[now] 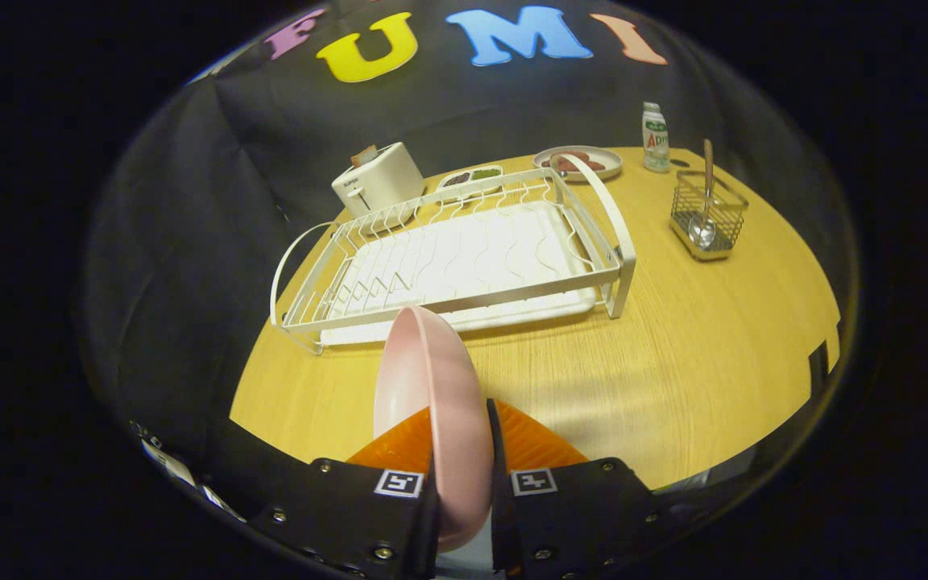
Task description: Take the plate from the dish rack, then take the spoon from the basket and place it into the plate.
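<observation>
Dish rack (464, 258) sitting empty, far left on tabletop (673, 387). Jaws pinching pink plate (432, 387) on edge, upright, held near, just short of rack. Gripper (461, 459) needing to tilt plate flat, lowering onto bare wood. Far right: spoon (706, 201) standing in wire basket (706, 217), waiting.

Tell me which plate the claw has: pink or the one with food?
The pink plate, held on edge between the claw fingers, in front of the dish rack. The white food plate sits beyond the rack, by the bottle.
</observation>
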